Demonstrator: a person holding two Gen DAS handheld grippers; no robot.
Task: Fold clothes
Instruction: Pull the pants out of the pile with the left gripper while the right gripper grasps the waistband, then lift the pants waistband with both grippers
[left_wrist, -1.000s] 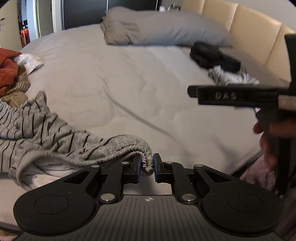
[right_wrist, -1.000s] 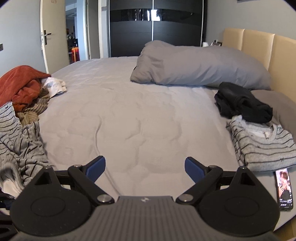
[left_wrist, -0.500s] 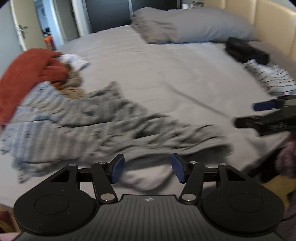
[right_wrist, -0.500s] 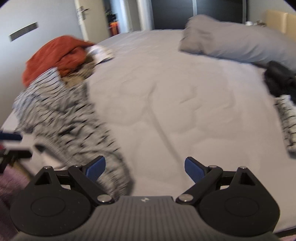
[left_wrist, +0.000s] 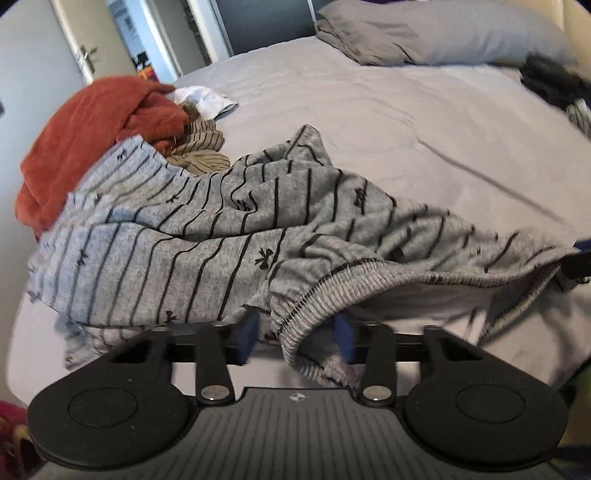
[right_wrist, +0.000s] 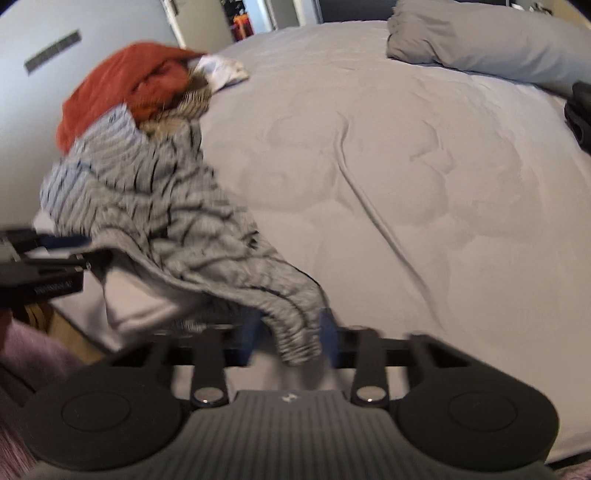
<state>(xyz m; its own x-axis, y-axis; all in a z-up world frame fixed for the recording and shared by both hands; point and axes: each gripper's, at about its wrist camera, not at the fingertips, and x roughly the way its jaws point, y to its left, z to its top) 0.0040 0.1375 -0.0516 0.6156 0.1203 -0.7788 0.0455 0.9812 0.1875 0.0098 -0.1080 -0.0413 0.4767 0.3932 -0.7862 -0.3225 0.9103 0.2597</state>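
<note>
A grey black-striped garment (left_wrist: 258, 229) lies crumpled at the near left of the bed, its ribbed waistband hanging over the edge. My left gripper (left_wrist: 295, 338) is closing around a fold of that waistband; cloth sits between the blue pads with a gap still showing beside it. In the right wrist view the garment (right_wrist: 166, 206) trails to my right gripper (right_wrist: 290, 334), which is also closing, a bunched ribbed edge between its blurred pads. The left gripper (right_wrist: 55, 243) shows at that view's left edge, by the same hem.
A rust-red garment (left_wrist: 92, 129) tops a pile with tan and white clothes behind the striped one. A grey pillow (left_wrist: 443, 33) lies at the head of the grey bed (left_wrist: 406, 129). Folded black clothes (right_wrist: 581, 110) sit far right. A pinkish sleeve (right_wrist: 22, 369) is at bottom left.
The left gripper let go of the waistband, opened, shifted left and lower, and now narrows around the hem. The right gripper tilted down to the garment, its wide jaws narrowing around the edge.
</note>
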